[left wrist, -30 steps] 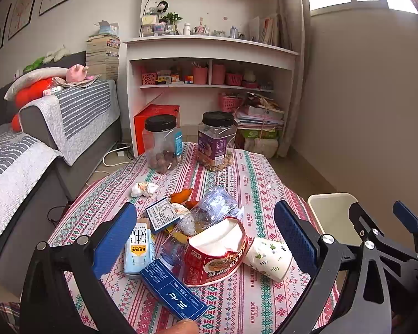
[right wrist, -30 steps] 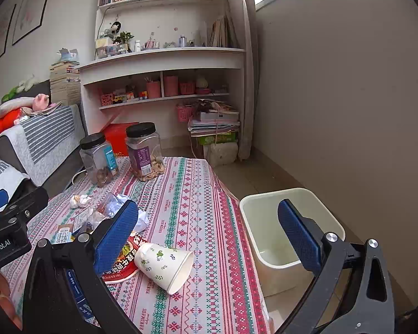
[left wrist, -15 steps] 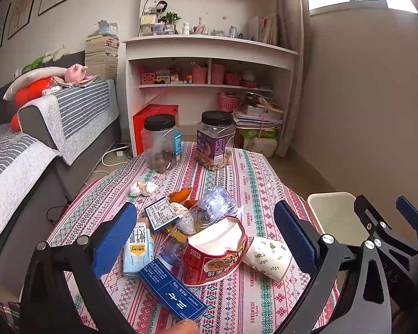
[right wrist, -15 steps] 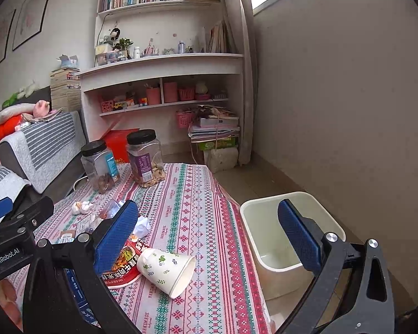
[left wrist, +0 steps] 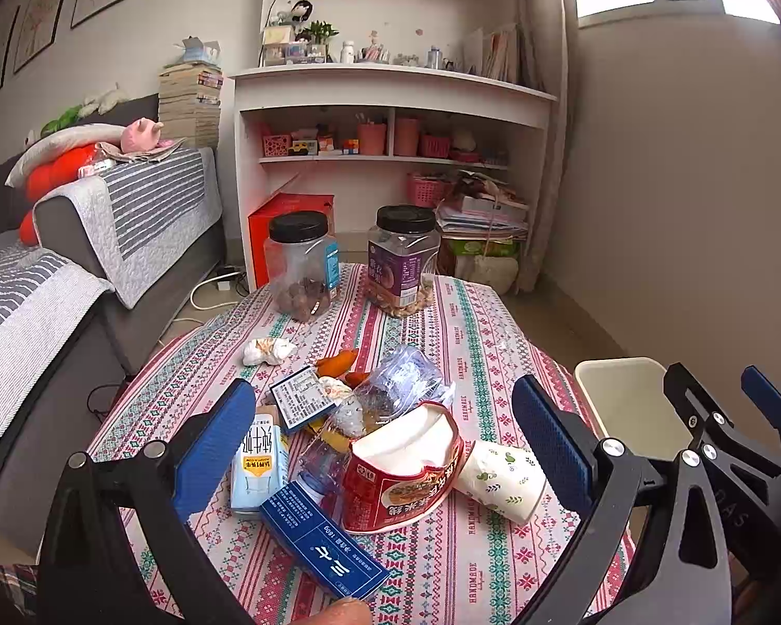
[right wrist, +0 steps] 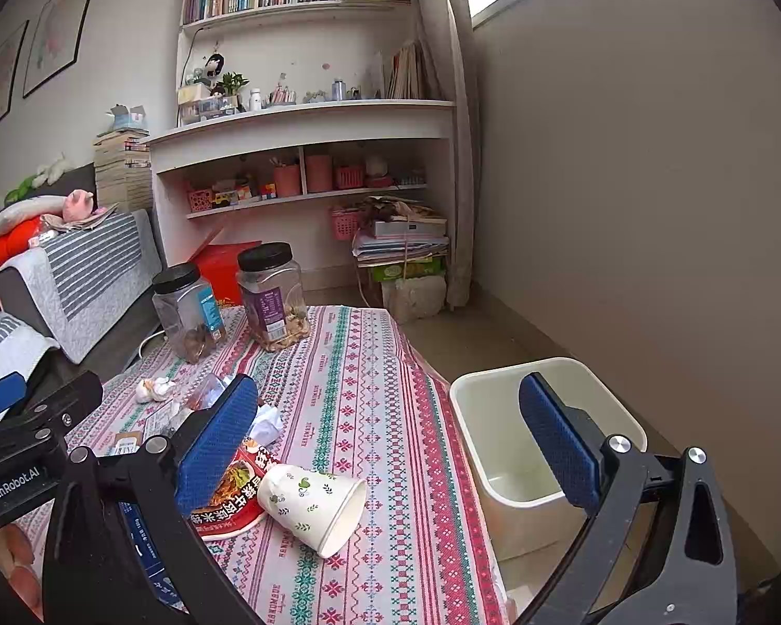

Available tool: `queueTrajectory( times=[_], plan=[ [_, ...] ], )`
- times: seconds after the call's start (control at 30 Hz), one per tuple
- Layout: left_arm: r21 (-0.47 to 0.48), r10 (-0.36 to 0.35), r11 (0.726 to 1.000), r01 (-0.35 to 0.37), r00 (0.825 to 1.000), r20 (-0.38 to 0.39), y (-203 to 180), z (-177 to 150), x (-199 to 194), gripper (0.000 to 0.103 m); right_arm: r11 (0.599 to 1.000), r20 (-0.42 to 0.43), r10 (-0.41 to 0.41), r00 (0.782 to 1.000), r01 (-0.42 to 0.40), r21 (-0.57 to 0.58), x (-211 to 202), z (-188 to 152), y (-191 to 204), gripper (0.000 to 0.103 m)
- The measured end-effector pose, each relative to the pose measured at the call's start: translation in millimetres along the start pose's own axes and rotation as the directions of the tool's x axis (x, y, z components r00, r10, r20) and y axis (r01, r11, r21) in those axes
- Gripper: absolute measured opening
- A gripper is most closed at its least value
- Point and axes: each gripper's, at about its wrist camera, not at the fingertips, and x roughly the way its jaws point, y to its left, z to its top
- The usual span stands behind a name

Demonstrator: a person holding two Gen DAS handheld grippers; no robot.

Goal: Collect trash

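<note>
Nothing looks collected yet: the trash pile (left wrist: 369, 432) lies near the tabletop's (left wrist: 458, 562) front edge, the bin (right wrist: 526, 448) off its right edge looks empty, and both left gripper (left wrist: 385, 448) and right gripper (right wrist: 390, 442) hover with fingers apart.

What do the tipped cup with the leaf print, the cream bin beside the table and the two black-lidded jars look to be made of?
Cup: likely paper, matte white wall with printed leaves and a thin rolled rim. Bin: probably plastic, smooth cream walls with rounded moulded corners. Jars: clear plastic by the look, see-through ribbed walls showing the contents, with black screw lids.
</note>
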Motion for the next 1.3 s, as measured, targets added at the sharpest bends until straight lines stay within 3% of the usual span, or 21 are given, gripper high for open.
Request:
queueTrajectory(
  times=[0.53, 1.3],
  plan=[
    [0.001, -0.001, 1.000, 0.001, 1.000, -0.008, 2.5, -5.9, 3.6, 0.096, 1.000, 0.041, 0.000, 0.999, 0.000, -0.002, -3.9, -0.7, -0.9, 0.096],
    [-0.004, 0.002, 1.000, -0.002, 0.999, -0.036, 7.9, -6.7, 9.8, 0.096, 1.000, 0.005, 0.015, 1.000, -0.015, 0.016, 0.4, -3.6, 0.8, 0.096]
  ],
)
